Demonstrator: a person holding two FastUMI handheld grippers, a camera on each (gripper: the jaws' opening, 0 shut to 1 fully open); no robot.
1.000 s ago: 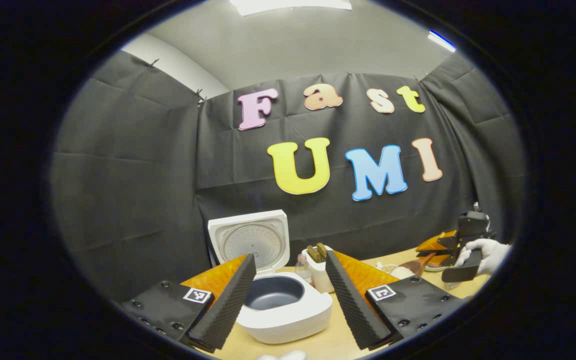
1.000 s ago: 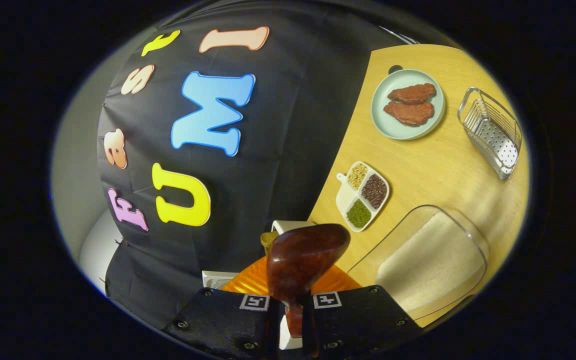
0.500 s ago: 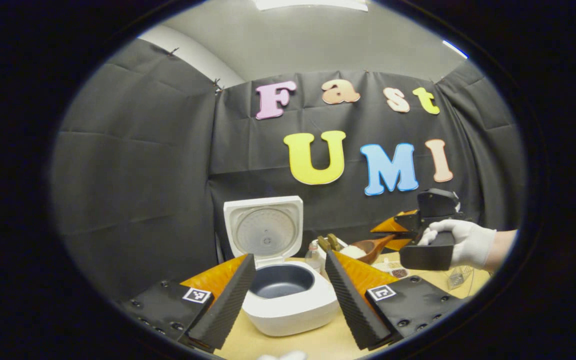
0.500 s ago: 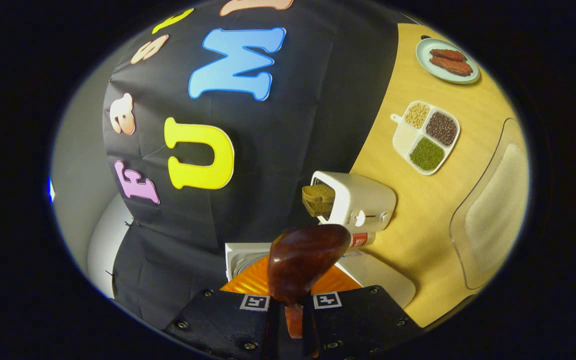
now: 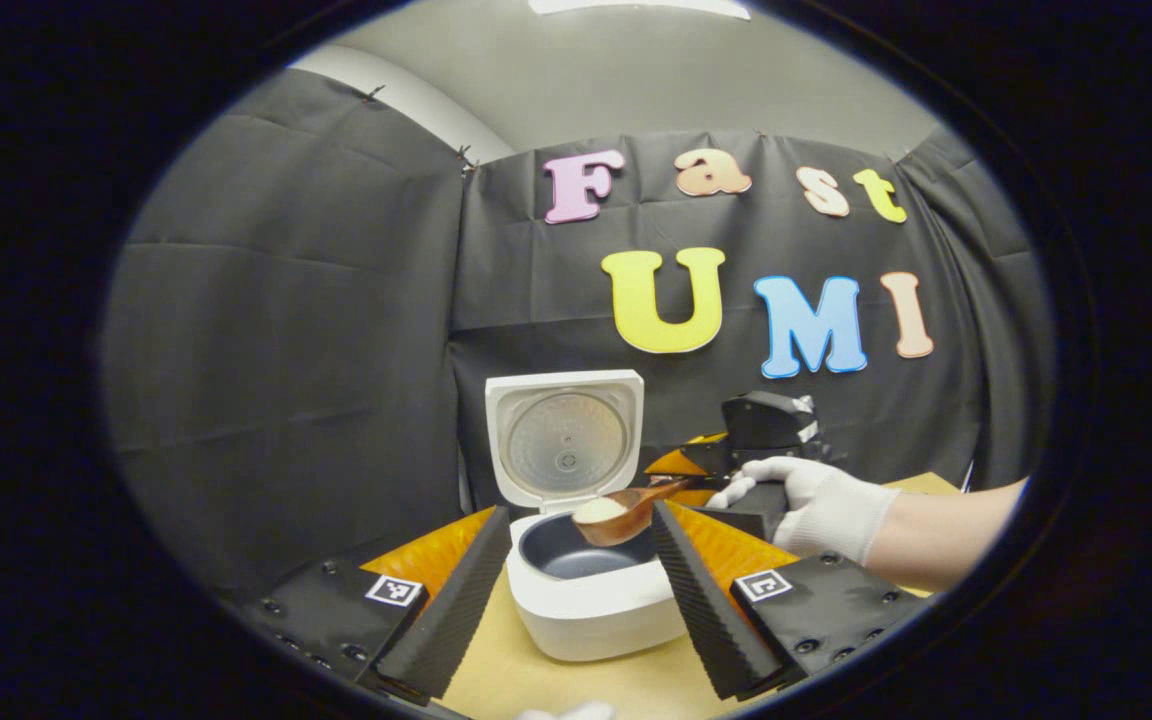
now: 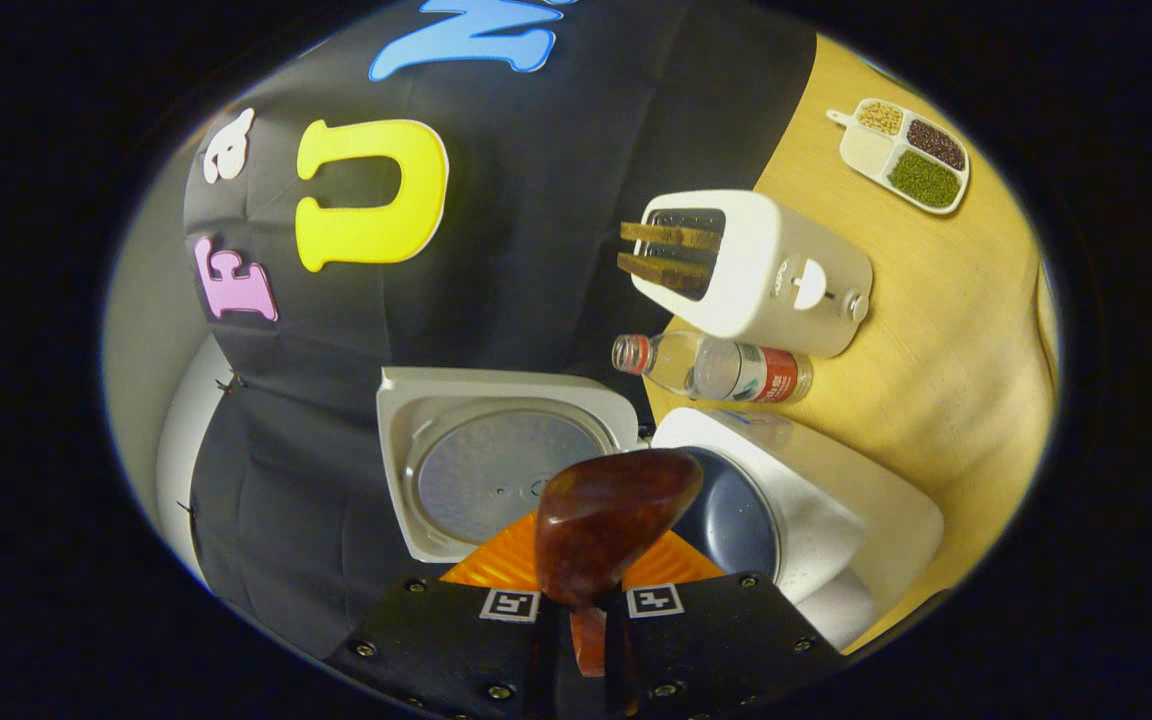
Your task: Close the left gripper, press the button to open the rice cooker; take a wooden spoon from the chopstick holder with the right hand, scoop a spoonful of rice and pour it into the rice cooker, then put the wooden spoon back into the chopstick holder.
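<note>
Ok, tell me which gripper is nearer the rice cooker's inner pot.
Right. The right gripper holds the wooden spoon with rice directly over the inner pot. The left gripper hangs open in front of the rice cooker, farther back.

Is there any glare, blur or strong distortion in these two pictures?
Left gripper view: sharp, a ceiling light glares at the top, and the fisheye bends the wall's edges. Right gripper view: the spoon close to the lens is soft with small highlights; the table curves strongly.

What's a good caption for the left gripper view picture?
Wooden spoon of rice hovers over the open rice cooker.
</note>
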